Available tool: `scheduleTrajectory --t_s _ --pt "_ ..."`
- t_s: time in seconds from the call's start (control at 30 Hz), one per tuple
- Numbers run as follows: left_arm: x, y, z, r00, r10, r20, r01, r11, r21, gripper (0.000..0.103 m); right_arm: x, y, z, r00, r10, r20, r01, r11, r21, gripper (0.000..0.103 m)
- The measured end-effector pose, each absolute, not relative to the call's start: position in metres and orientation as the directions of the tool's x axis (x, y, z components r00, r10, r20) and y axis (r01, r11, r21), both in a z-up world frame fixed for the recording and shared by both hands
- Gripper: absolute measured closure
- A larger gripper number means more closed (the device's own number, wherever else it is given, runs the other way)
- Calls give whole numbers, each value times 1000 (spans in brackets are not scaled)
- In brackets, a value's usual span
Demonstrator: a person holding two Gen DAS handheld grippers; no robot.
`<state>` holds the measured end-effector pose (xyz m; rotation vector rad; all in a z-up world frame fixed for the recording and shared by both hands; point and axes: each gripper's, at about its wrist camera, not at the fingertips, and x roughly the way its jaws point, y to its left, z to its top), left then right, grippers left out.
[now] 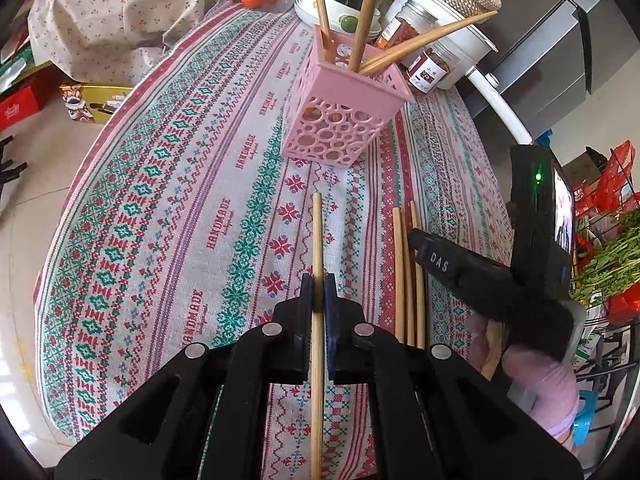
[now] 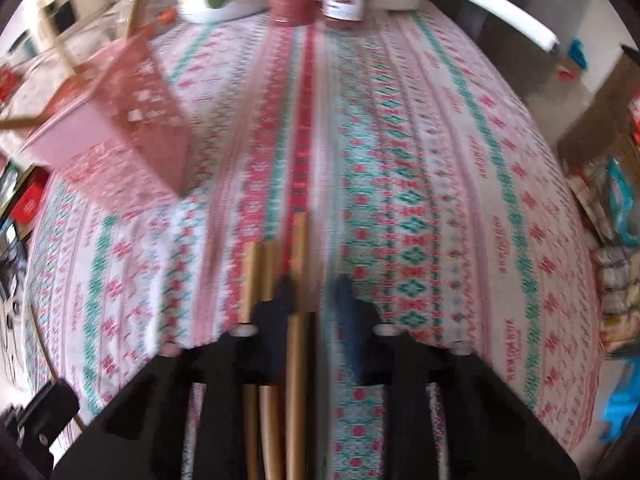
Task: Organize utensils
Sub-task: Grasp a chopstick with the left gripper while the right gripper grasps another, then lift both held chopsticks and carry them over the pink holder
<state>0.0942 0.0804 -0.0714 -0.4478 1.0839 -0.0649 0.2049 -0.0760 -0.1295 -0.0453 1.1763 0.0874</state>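
The fingers [image 1: 307,294] of your left gripper [image 1: 319,290] are squeezed tight on one chopstick [image 1: 317,232]. It runs straight out past the tips and also back between the fingers toward you. Far ahead of these fingers, a bit to their right, stands the pink basket [image 1: 340,120] on the tablecloth [image 1: 160,200]. Four standing chopsticks [image 1: 362,12] already stick out of its top. The fingers [image 2: 285,292] of your right gripper [image 2: 315,292] point down at the cloth, and their picture is blurry. They look a little apart. A second chopstick [image 2: 299,248] lies between them, right against the left-side finger, with a gap you can see before the other finger. Two loose chopsticks [image 2: 262,276] lie flat just to the left of these fingers, side by side and close to the second chopstick. From the right fingers, the pink basket is far ahead and off to the left.
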Motion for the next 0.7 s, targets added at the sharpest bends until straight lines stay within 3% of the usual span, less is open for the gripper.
scheduleTrajectory --t_s 0.03,0.23,0.7 --pt "94 80 -71 480 -269 -835 -159 909 -384 98 204 -76 -129 378 60 -924 -97 995 25 96" --pt "89 78 -55 560 -328 -761 -92 888 -451 98 195 -111 -115 391 330 -859 -67 941 331 97" --pt "48 69 -15 718 -310 -624 -27 882 -470 98 117 -167 -28 635 395 -664 -131 902 411 97"
